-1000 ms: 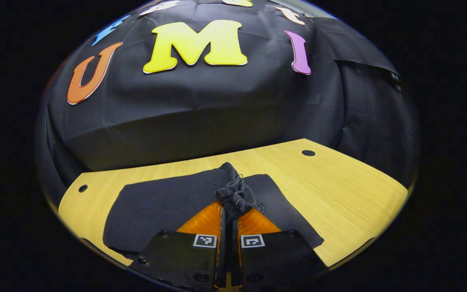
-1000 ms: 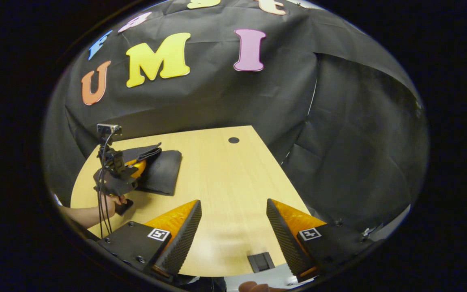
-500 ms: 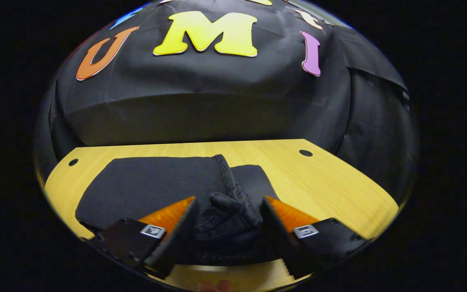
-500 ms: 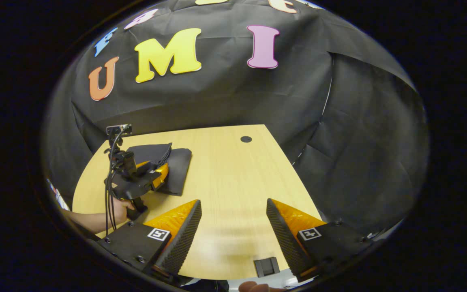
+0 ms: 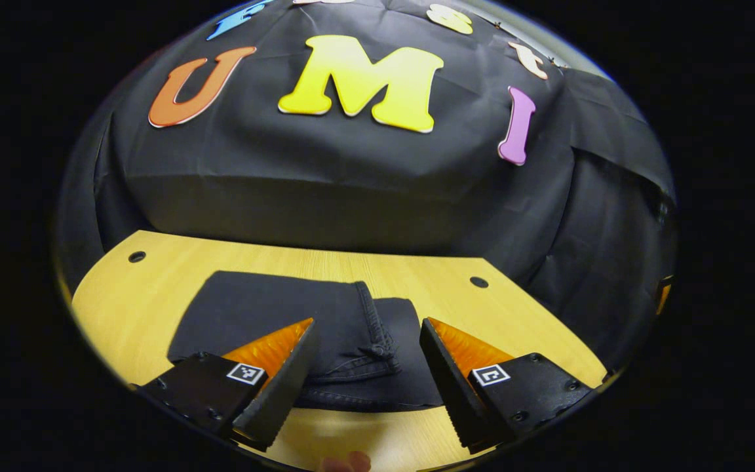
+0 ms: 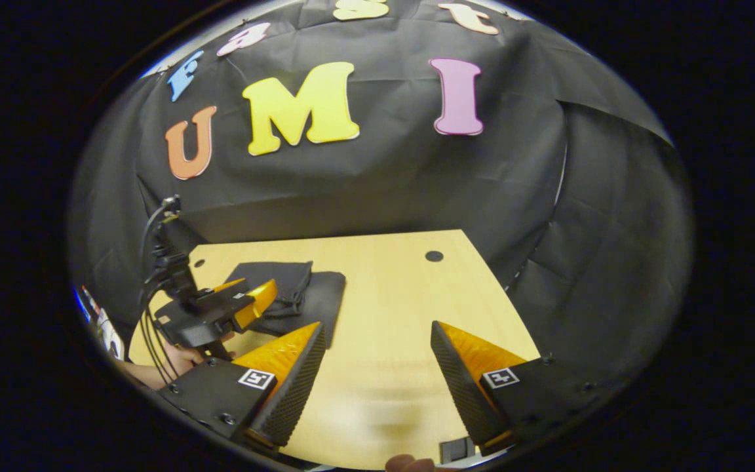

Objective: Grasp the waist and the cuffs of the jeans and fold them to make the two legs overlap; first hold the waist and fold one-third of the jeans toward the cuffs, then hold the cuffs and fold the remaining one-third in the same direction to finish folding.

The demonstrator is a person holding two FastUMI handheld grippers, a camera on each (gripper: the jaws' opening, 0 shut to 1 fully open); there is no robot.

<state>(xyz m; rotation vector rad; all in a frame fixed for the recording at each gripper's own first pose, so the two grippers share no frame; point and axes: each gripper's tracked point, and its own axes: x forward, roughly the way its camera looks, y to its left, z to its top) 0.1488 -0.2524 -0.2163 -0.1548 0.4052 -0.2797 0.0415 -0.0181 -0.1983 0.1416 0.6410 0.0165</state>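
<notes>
The dark jeans (image 5: 299, 314) lie folded flat in a compact stack on the wooden table (image 5: 535, 328), a seamed edge running down their middle. My left gripper (image 5: 367, 367) hangs open just above their near edge, nothing between its fingers. In the right gripper view the same jeans (image 6: 299, 295) sit at the table's left, with the left gripper (image 6: 246, 301) and the hand holding it beside them. My right gripper (image 6: 377, 367) is open over bare wood, well to the right of the jeans.
The table (image 6: 390, 314) has round holes near its far corners (image 5: 479, 282) (image 5: 136, 256) (image 6: 434, 255). Black cloth walls close in behind and to the right. A fingertip (image 5: 341, 462) shows at the bottom edge of the left gripper view.
My left gripper, shut on the jeans' edge a second ago, has opened and let the cloth drop flat, then drawn back and up. The right gripper stays open and has shifted slightly.
</notes>
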